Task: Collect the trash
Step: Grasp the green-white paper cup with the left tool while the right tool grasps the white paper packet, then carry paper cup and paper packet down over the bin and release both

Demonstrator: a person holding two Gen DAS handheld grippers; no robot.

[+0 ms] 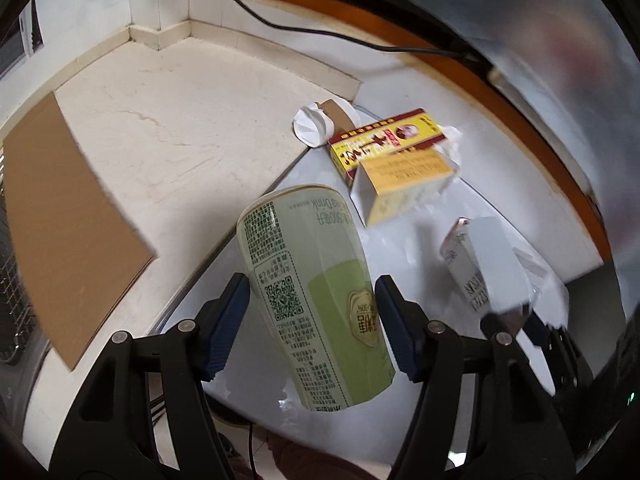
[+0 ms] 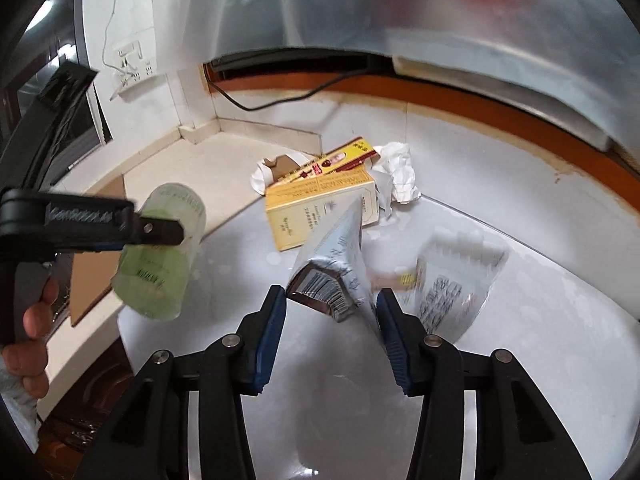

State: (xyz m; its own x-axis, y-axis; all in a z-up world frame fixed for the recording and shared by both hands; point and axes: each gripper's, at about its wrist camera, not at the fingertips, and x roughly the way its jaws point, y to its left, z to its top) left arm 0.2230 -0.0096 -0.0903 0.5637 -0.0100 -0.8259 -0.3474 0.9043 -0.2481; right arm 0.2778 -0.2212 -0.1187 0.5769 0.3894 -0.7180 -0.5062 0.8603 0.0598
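The left gripper (image 1: 312, 320) clamps a pale green drink cup (image 1: 316, 300) between its blue pads (image 1: 226, 324), the cup sitting in the lower middle of the left wrist frame with its printed label upside down. In the right wrist frame the same cup (image 2: 160, 256) shows at the left, held up off the surface.

The right gripper (image 2: 332, 332) grips a silvery white carton (image 2: 336, 264) at the centre of its frame; the carton (image 1: 484, 264) also appears at the right of the left wrist frame, blurred.

Above both, near the upper middle, an open yellow box (image 1: 396, 160) lies on the white surface (image 2: 540, 300), with crumpled white paper (image 2: 400, 172) touching its right end and a torn paper cup (image 1: 320, 122) just beside its left end. A brown cardboard sheet (image 1: 68, 216) lies on the cream counter (image 1: 188, 120) at the left.
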